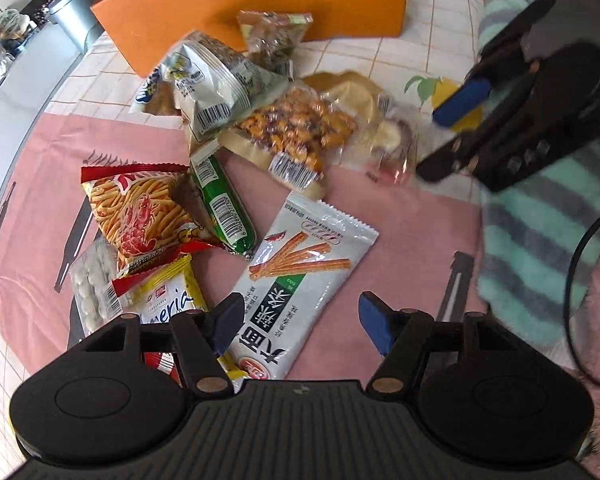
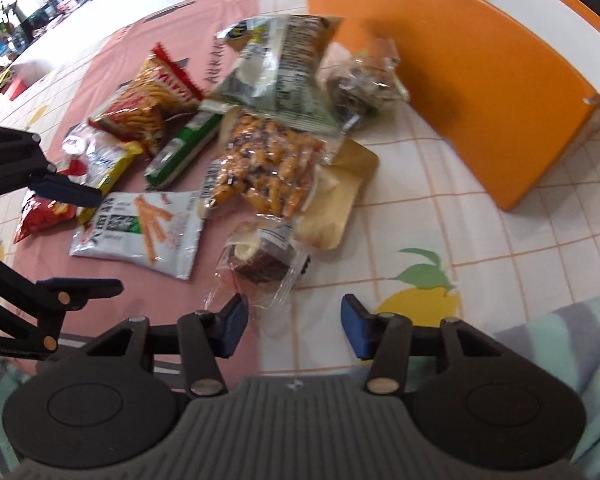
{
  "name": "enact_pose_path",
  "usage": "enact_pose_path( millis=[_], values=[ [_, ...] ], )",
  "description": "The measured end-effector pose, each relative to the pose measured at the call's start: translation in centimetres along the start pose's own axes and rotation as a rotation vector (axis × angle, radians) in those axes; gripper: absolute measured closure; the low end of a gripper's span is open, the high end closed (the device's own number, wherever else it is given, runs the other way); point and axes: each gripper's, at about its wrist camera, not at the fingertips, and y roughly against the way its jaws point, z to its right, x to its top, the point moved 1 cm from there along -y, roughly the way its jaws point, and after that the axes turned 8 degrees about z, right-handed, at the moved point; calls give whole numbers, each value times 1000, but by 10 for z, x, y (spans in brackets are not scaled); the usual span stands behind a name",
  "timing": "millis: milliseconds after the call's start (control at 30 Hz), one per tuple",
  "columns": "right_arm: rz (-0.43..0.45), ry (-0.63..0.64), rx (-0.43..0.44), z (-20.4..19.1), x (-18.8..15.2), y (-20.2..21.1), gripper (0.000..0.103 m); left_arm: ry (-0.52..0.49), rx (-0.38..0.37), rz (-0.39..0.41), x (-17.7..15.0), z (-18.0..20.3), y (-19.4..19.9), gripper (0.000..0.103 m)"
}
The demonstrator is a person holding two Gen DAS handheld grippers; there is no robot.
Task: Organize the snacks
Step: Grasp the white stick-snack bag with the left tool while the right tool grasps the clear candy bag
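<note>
Snack packets lie in a heap on the pink and checked tablecloth (image 1: pixel 400 220). My left gripper (image 1: pixel 300 320) hovers open over a white packet printed with orange sticks (image 1: pixel 300 264), whose lower end lies between the jaws. My right gripper (image 2: pixel 294 320) is open just short of a clear-wrapped chocolate cake roll (image 2: pixel 260 256); the wrapper's edge reaches between its fingers. In the heap are a red fries bag (image 1: pixel 140 208), a green sausage (image 1: pixel 222 200), an orange nut packet (image 1: pixel 296 128) and a grey-green bag (image 1: pixel 216 84). The right gripper (image 1: pixel 440 140) also shows in the left wrist view.
An orange box wall (image 2: pixel 480 100) stands behind the heap. A yellow biscuit pack (image 1: pixel 168 300) and a bag of white candies (image 1: pixel 88 280) lie at the left. A striped fleece sleeve (image 1: pixel 540 240) fills the right side. A grey plant pot (image 1: pixel 72 12) stands beyond the table.
</note>
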Motion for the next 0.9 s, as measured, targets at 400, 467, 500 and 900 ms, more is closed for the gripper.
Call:
enact_pose_path(
  millis=[400, 467, 500, 900],
  values=[
    [7, -103, 69, 9, 8, -5, 38, 17, -90, -8, 12, -18, -28, 18],
    [6, -100, 56, 7, 10, -10, 49, 84, -93, -13, 15, -20, -31, 21],
    [2, -103, 57, 8, 9, -11, 54, 122, -88, -16, 16, -21, -32, 22],
    [-4, -67, 52, 18, 0, -5, 49, 474, -112, -57, 24, -14, -29, 26]
  ],
)
